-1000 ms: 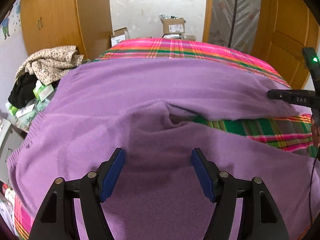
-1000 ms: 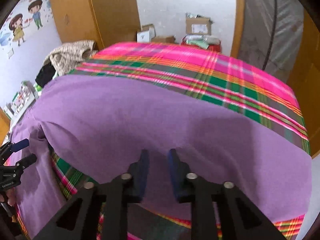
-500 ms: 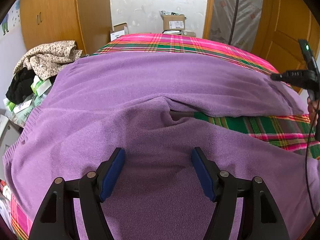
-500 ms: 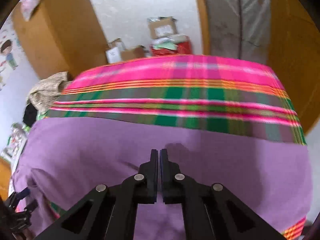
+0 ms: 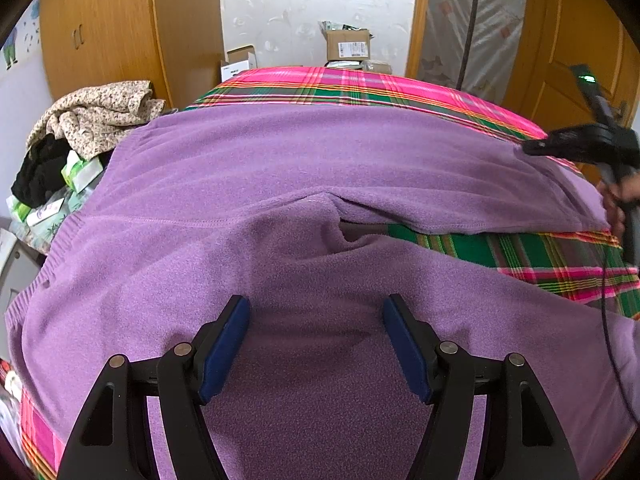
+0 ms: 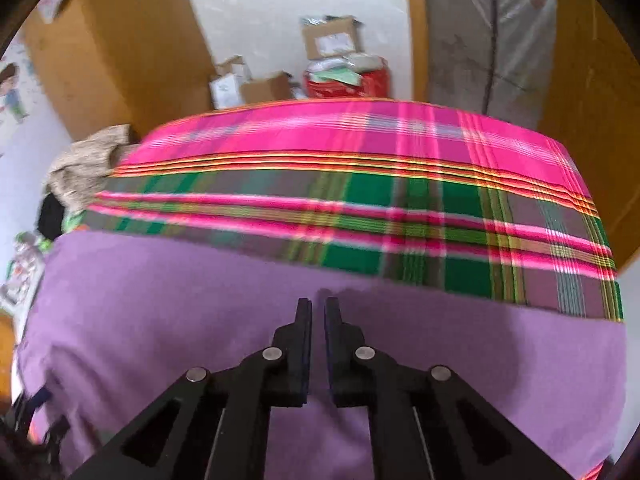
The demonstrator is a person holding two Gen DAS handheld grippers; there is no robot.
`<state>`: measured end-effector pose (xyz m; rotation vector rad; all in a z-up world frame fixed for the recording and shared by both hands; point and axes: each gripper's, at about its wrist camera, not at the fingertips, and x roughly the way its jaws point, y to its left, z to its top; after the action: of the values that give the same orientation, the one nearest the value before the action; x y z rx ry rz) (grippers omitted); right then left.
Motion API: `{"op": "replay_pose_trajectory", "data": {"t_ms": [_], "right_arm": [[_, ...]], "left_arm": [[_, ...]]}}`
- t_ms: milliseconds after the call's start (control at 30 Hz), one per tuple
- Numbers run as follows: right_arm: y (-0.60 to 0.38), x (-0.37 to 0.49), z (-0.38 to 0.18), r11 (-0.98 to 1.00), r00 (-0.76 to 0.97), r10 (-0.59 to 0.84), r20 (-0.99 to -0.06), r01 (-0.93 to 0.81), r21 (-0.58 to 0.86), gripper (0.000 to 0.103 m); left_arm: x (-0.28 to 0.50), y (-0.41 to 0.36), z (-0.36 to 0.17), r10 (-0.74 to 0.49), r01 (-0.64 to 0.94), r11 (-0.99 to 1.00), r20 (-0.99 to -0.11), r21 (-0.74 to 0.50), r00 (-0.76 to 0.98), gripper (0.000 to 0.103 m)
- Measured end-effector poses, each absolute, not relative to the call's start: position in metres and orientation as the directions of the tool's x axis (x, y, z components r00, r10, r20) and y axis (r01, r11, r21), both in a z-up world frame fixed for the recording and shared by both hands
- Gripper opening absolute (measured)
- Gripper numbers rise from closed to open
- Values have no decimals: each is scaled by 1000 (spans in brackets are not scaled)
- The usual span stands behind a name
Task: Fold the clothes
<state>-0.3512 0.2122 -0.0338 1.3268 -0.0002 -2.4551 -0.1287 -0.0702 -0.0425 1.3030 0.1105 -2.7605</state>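
Mostly what I lose sits at the left edge: a heap of clothes beside the bed, floral fabric over something black, with small green-and-white boxes under it whose print I cannot read. Right wrist view is motion-blurred, so the plaid lines smear and the cartons by the far wall are only shapes.

Purple sweater lies spread across the plaid bedspread, fleecy, ribbed hem at the left end. One long band runs across the bed; a second panel folds toward me, and a wedge of bedspread shows in the gap between them. Near edge is cut off by the frame.

Left gripper hovers over the near panel, blue pads wide apart, nothing between them.

Right gripper shows a thin slit between its fingers, which have just been parting a little after closing. I see no cloth in the slit; from the left wrist view its tips meet the sweater's far right corner, but whether fabric is pinched I cannot tell. A hand behind it is half cut off.
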Motion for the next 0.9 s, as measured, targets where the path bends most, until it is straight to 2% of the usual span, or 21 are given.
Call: {"op": "replay_pose_trajectory", "data": {"t_ms": [100,300,533,700,900], "right_arm": [[216,-318,-40,-931,-468,-296,-833,335,144,8],[245,-286,-46,-945,-438,-280,-854,283,164,8],[251,-248,-16,-935,-487,-311,-816,312,170,11],[240,-224,-7,-911,-492,-381,-783,344,227,11],[213,-200,-11,-877,-464,-449,-764,391,279,11]], "left_arm": [[-128,-70,-43,-48,110,-994,-773,-29,-633,72],[-126,-72,-42,-40,111,-993,-770,-40,-637,72],[-85,-94,-40,-56,135,-990,-755,-43,-654,72],[-52,-128,-43,-94,225,-972,-762,-70,-641,72],[-31,-172,-33,-198,374,-924,-743,-76,-639,71]]}}
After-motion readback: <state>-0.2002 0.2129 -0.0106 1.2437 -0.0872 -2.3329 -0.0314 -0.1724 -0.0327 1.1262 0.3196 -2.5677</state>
